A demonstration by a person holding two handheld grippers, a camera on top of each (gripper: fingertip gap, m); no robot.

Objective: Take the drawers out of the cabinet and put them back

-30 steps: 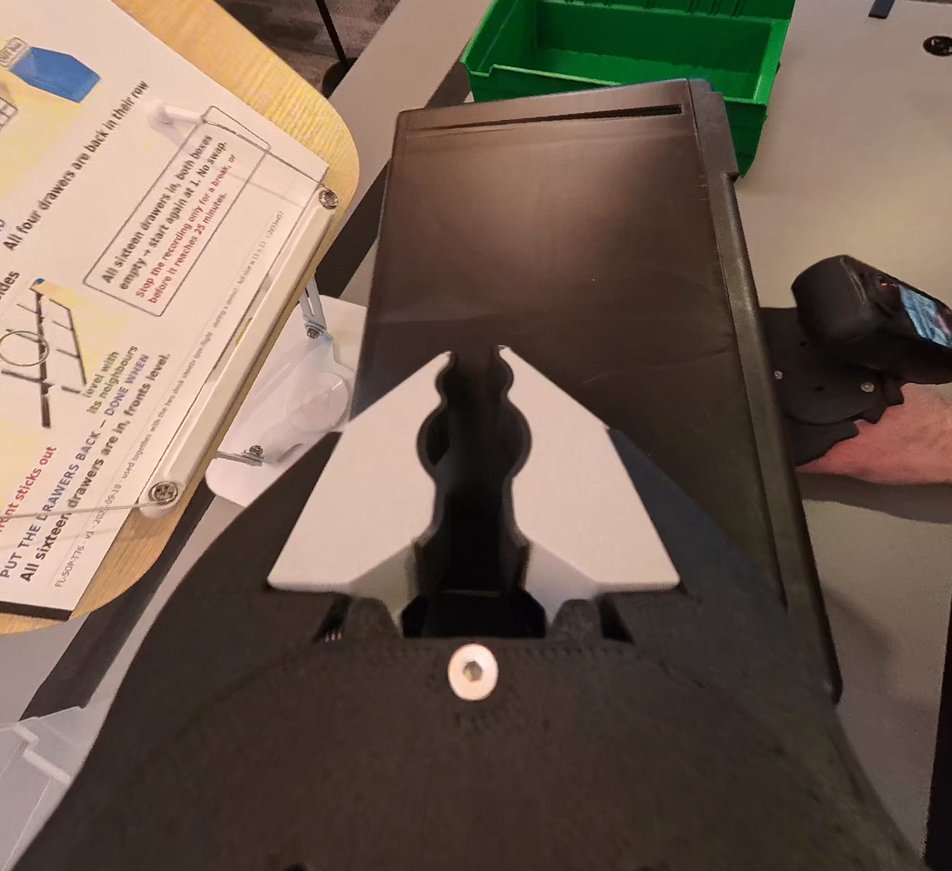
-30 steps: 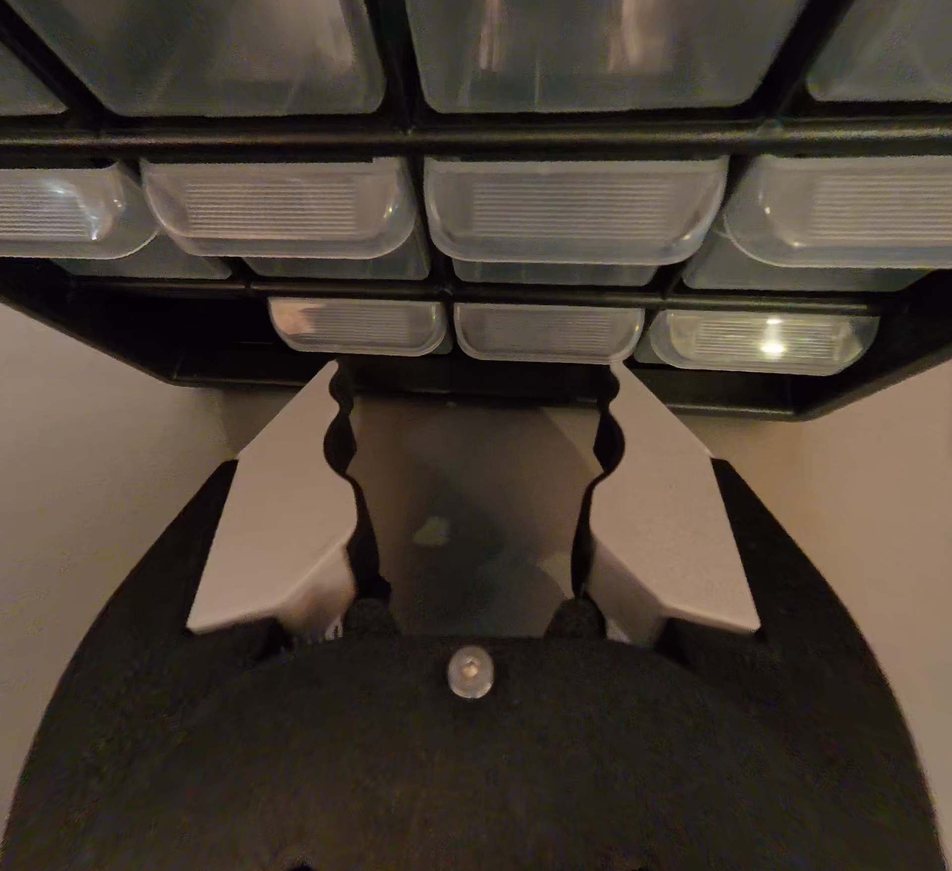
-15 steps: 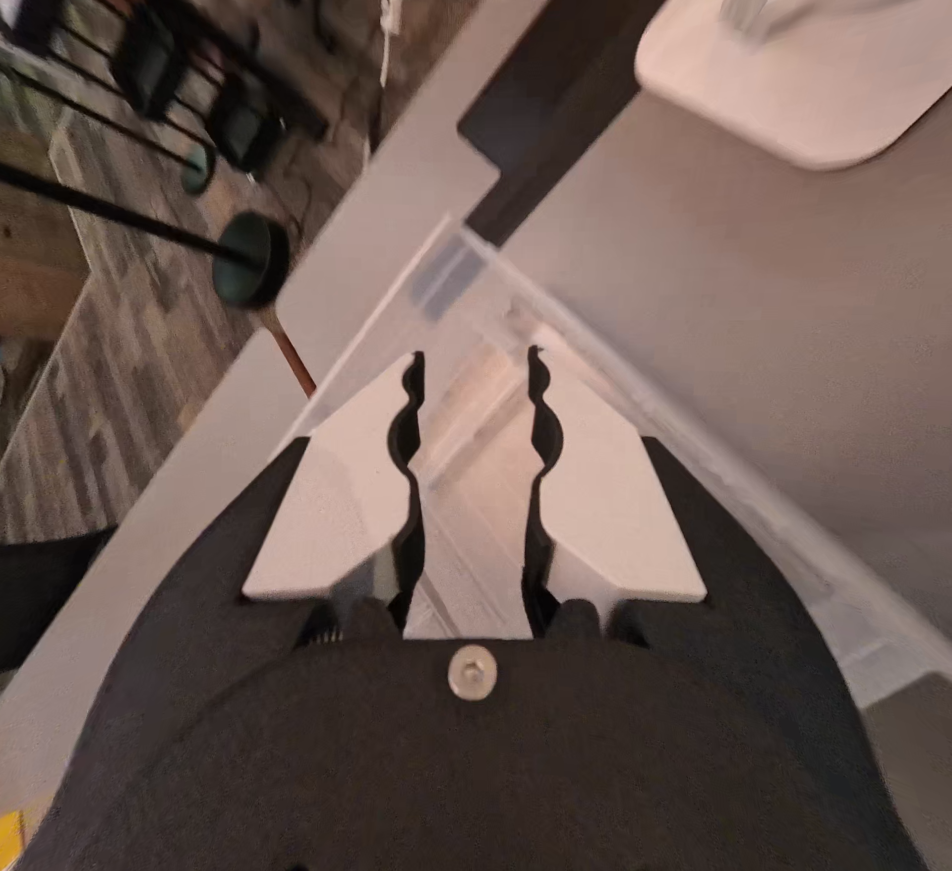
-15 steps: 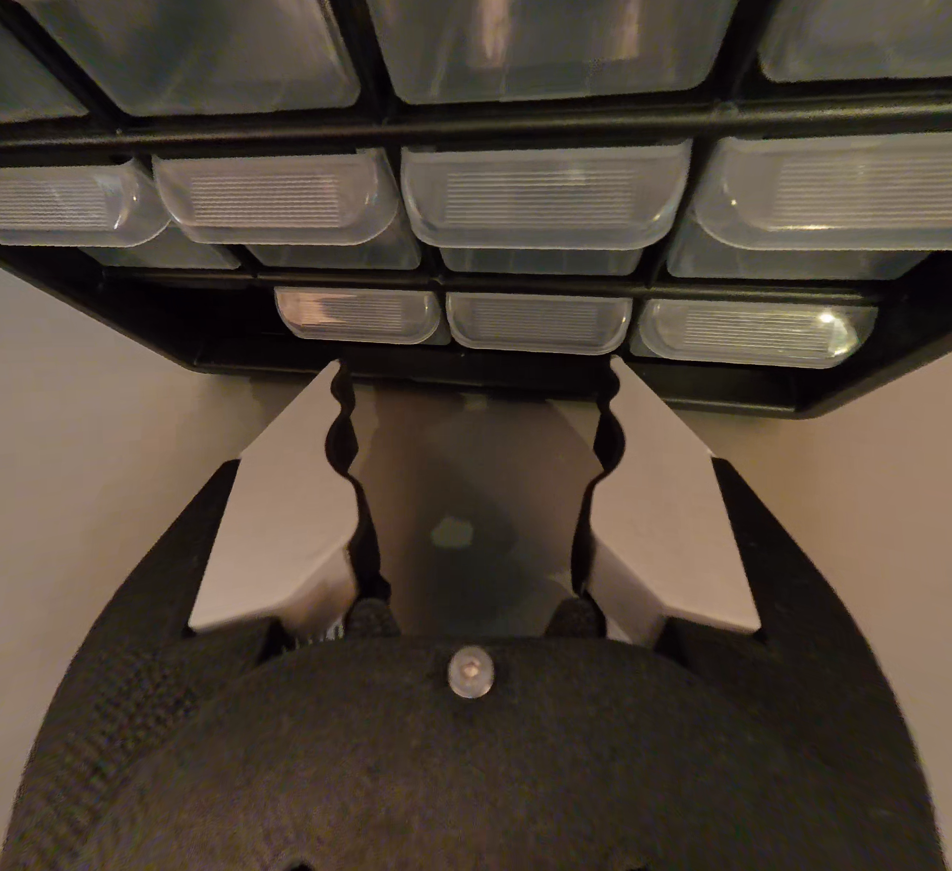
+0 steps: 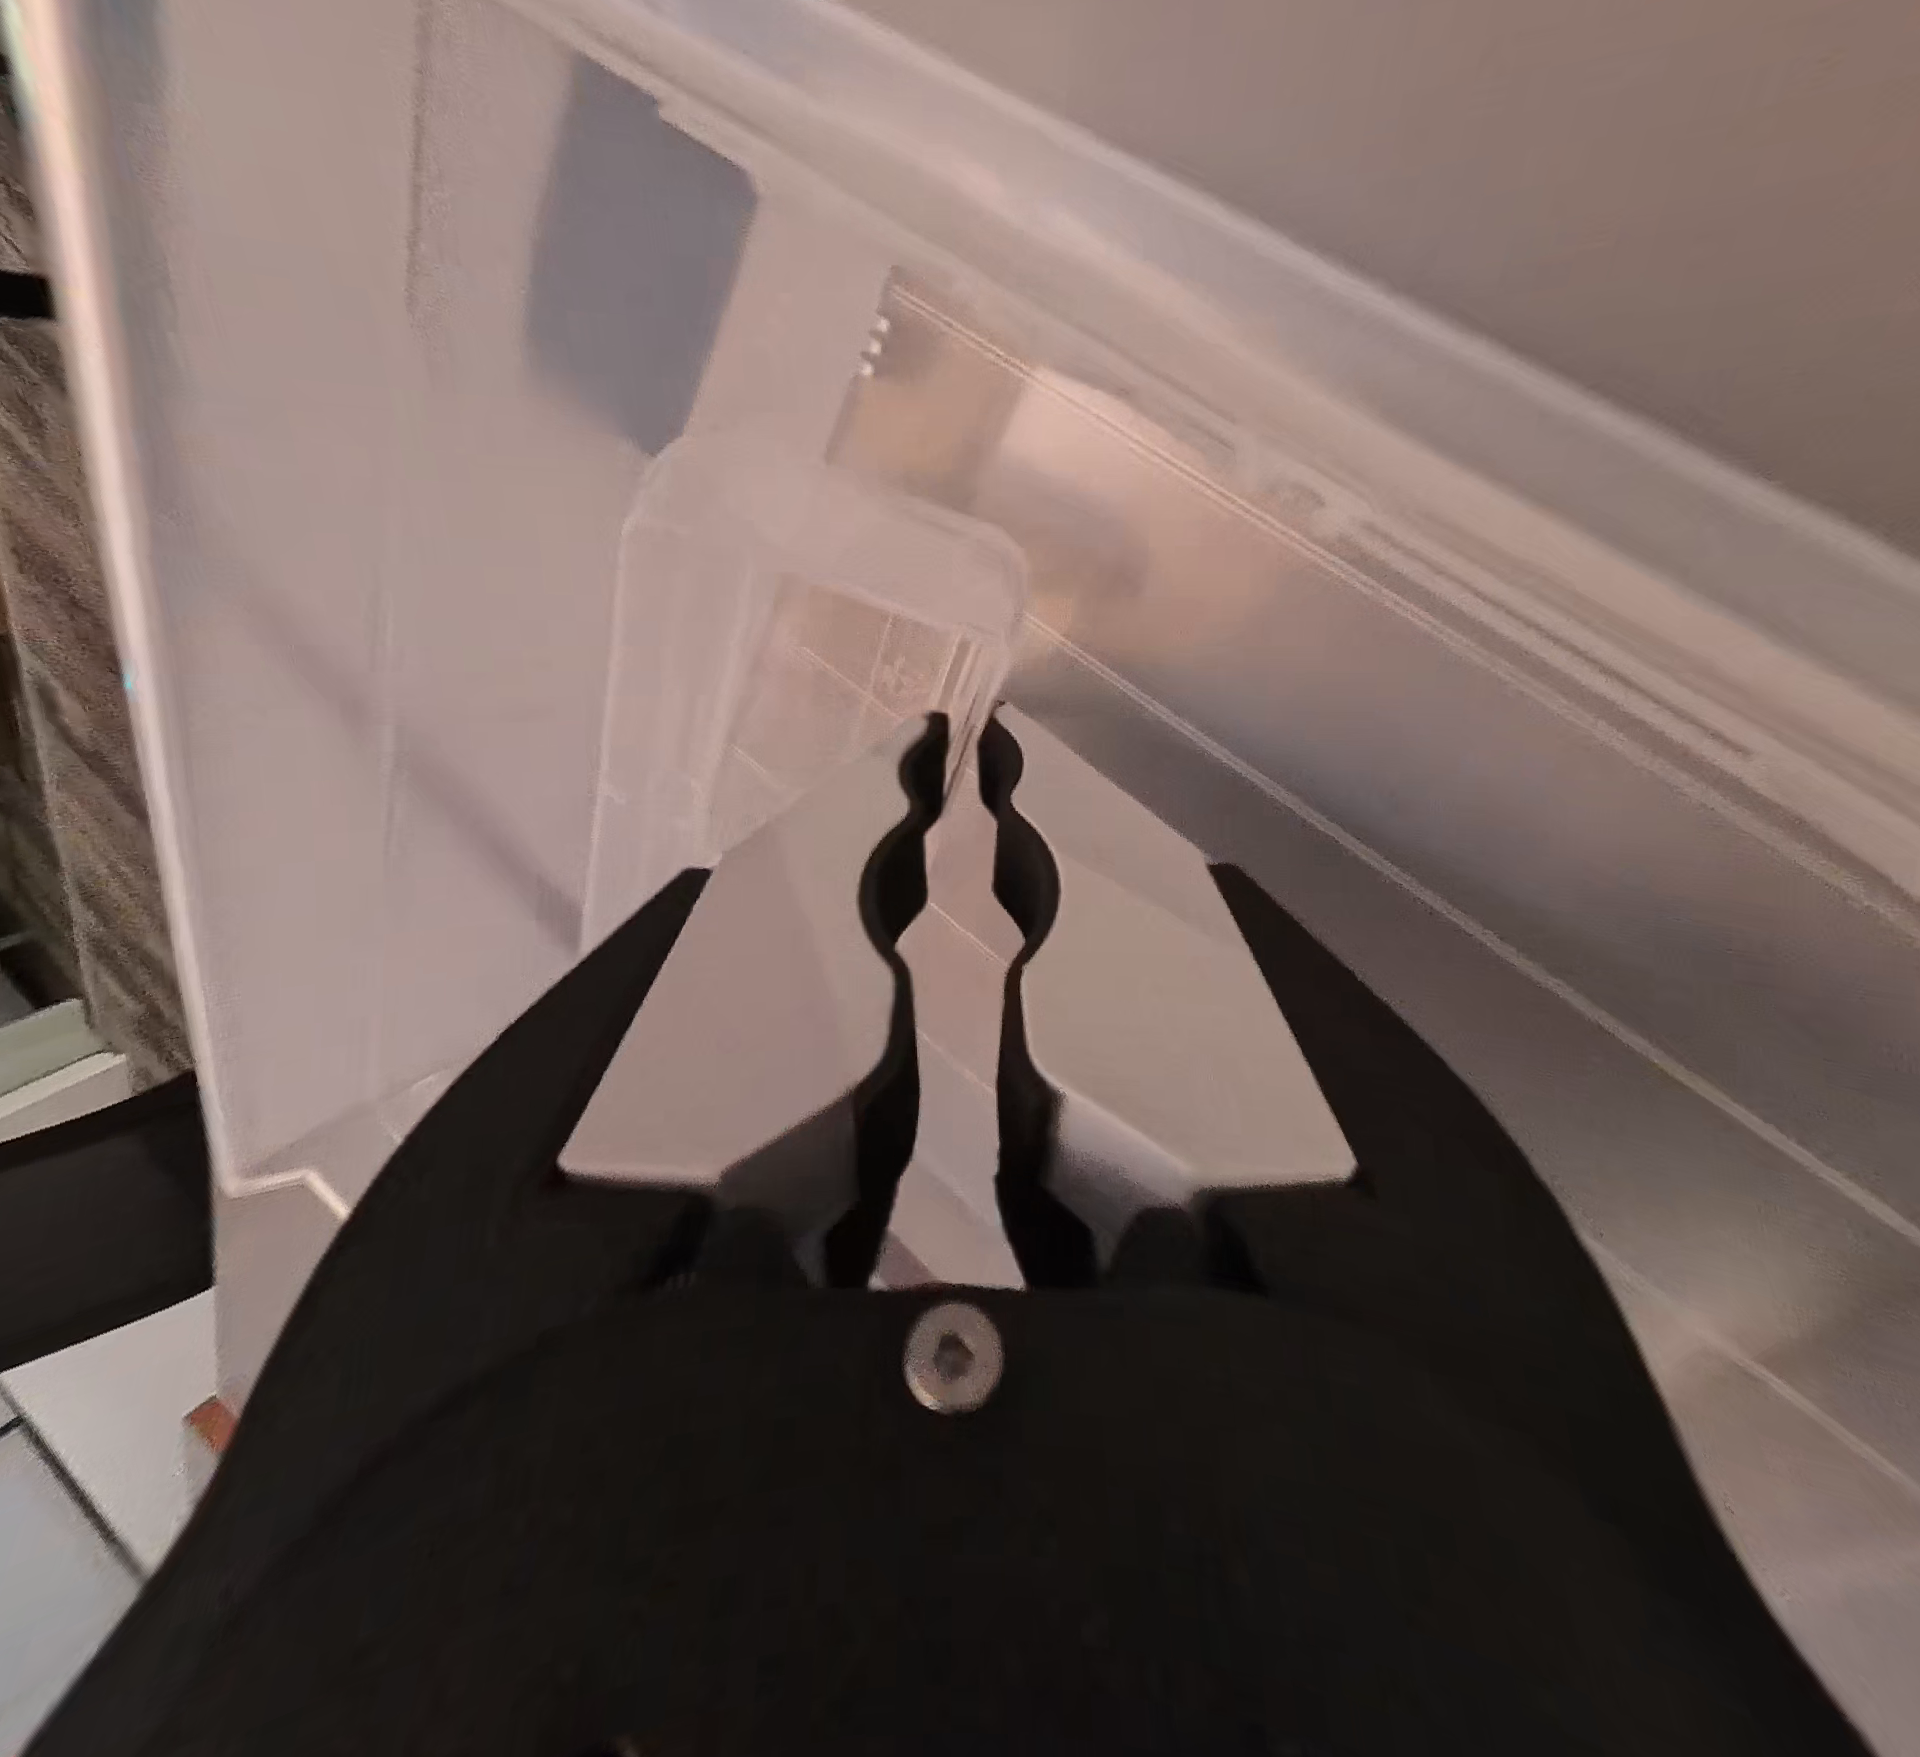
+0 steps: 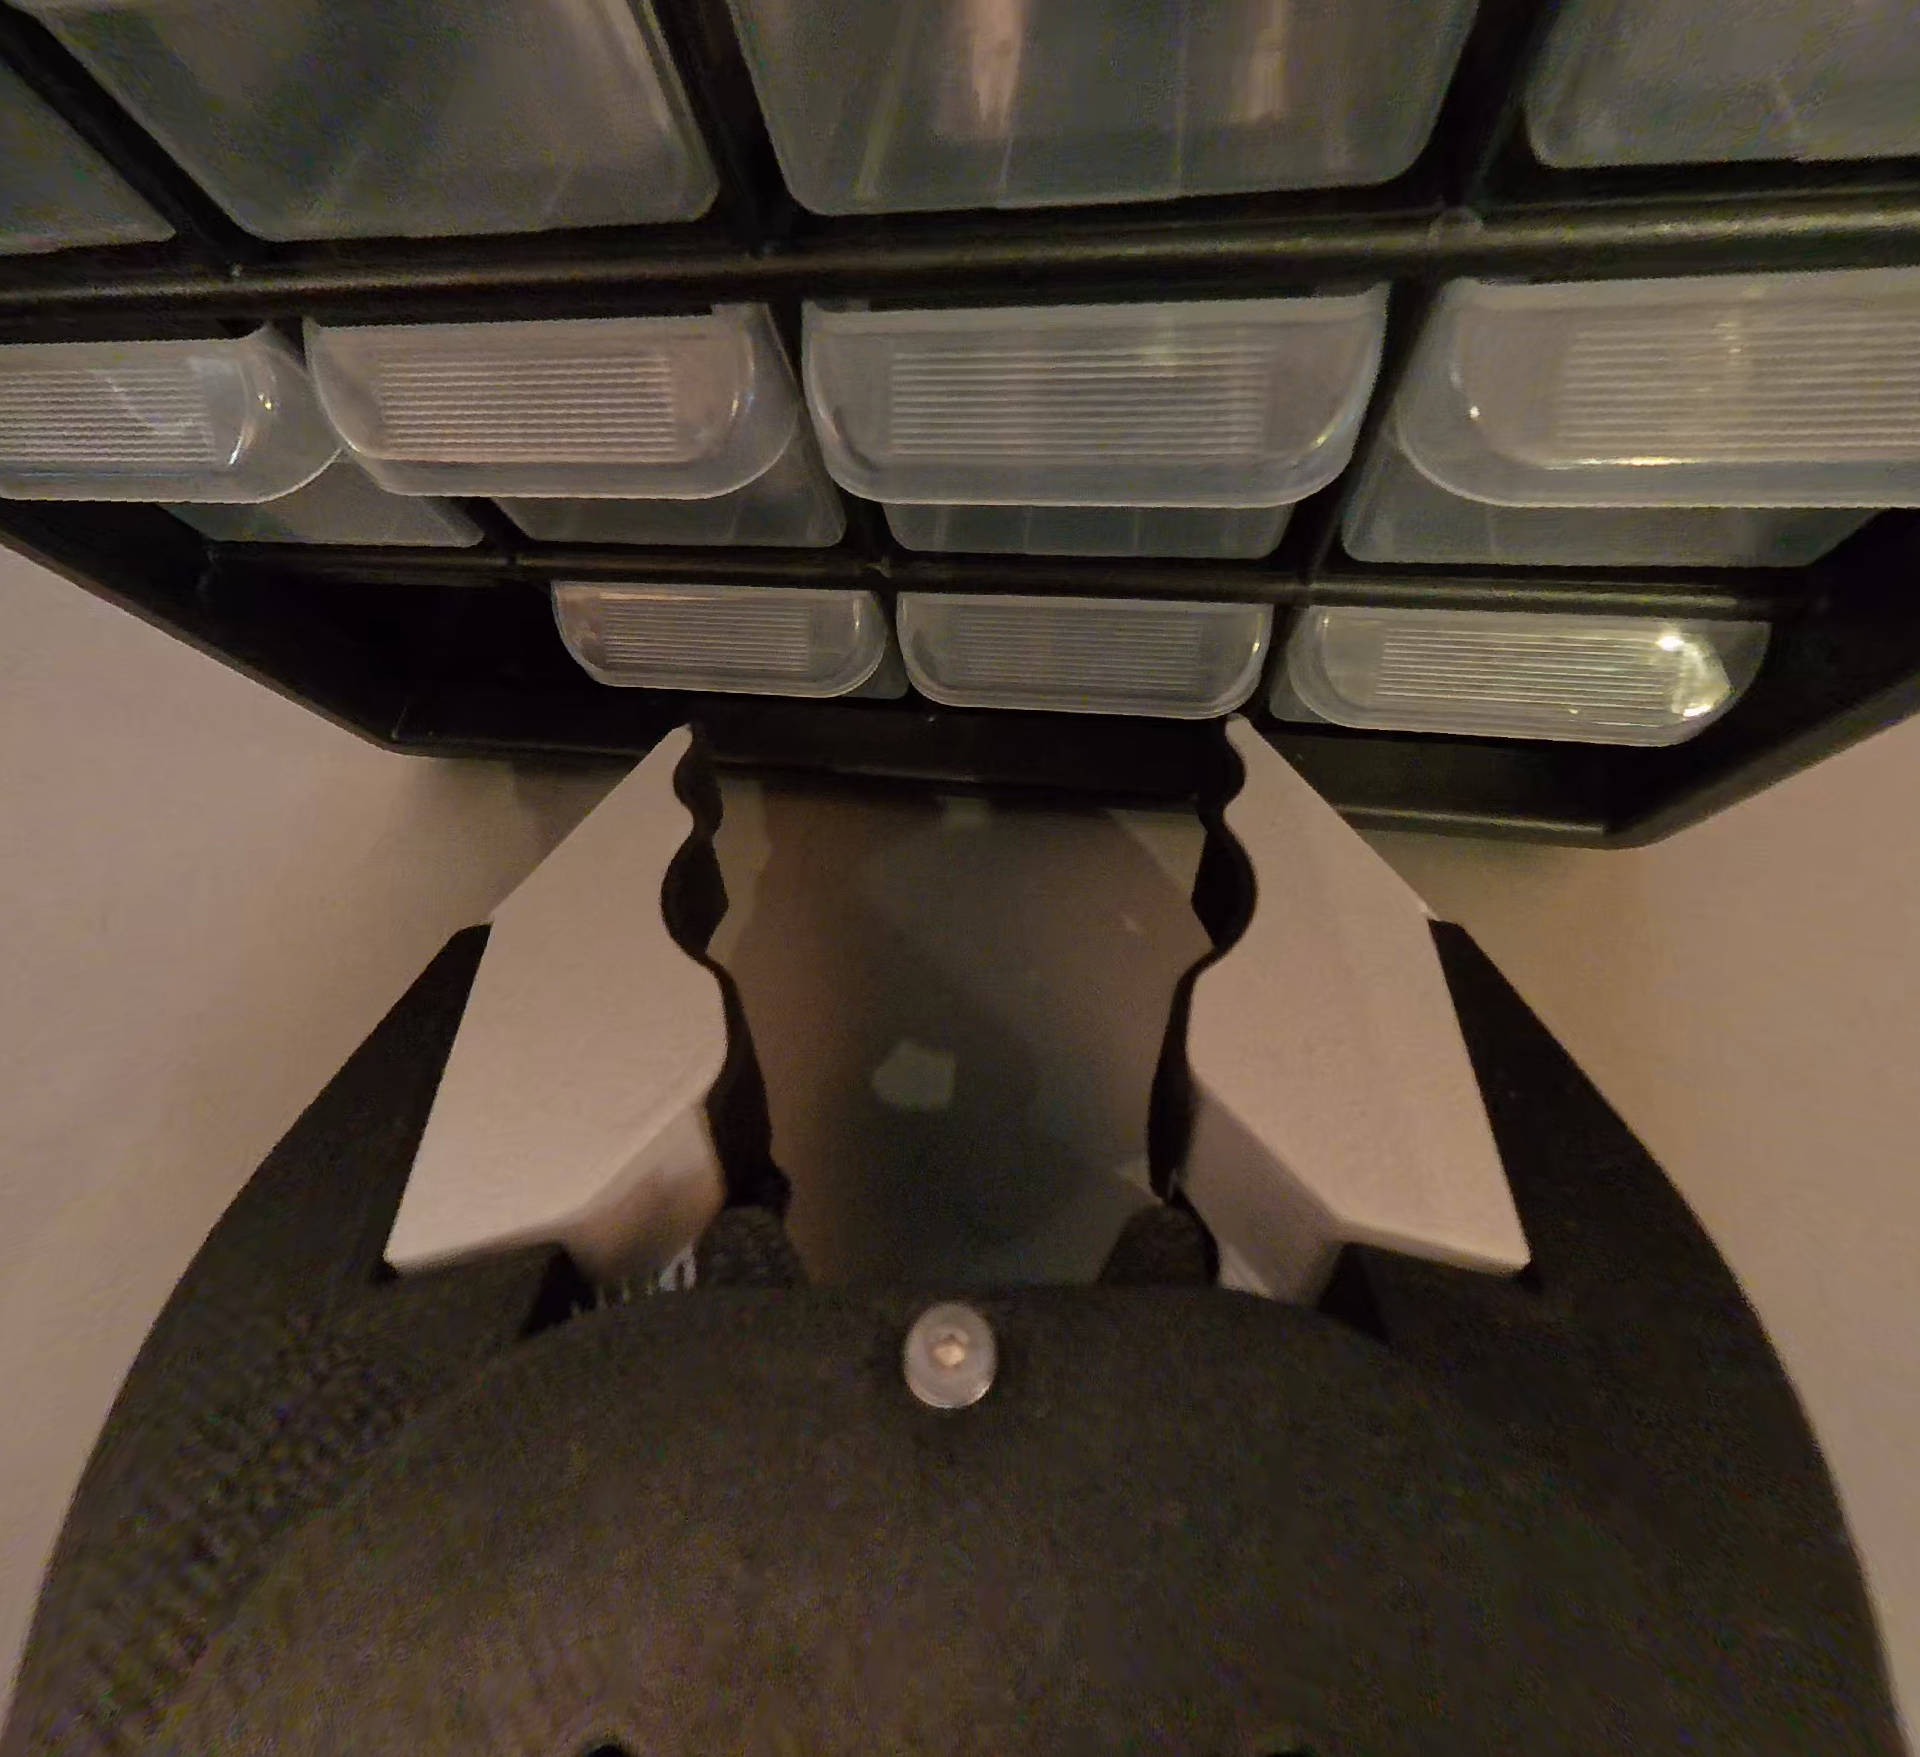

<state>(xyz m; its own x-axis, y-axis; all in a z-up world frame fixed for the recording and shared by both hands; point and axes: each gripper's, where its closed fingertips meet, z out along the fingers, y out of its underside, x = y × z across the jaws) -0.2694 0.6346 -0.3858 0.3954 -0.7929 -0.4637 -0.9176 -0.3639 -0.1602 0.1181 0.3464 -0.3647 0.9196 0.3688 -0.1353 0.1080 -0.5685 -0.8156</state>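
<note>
In the left wrist view my left gripper (image 5: 968, 722) reaches into a large clear plastic bin (image 5: 312, 460). Its jaws are nearly together on the thin wall of a small clear drawer (image 5: 810, 585) lying in the bin. In the right wrist view my right gripper (image 6: 961, 741) is open and empty, low over the table, just in front of the bottom edge of the black cabinet (image 6: 1039, 253). The cabinet holds rows of clear drawers. Three drawers (image 6: 1081, 653) sit in the bottom row, and the bottom-left slot (image 6: 395, 647) is dark and empty.
The grey table (image 6: 208, 876) runs under the cabinet and also shows beyond the bin's rim in the left wrist view (image 5: 1455, 45). The bin's walls stand close around the left gripper. Floor shows at the far left edge (image 5: 62, 668).
My left gripper swung away from the top of the cabinet, went down into the clear bin and narrowed its jaws on a drawer's wall. My right gripper drifted slightly, still open.
</note>
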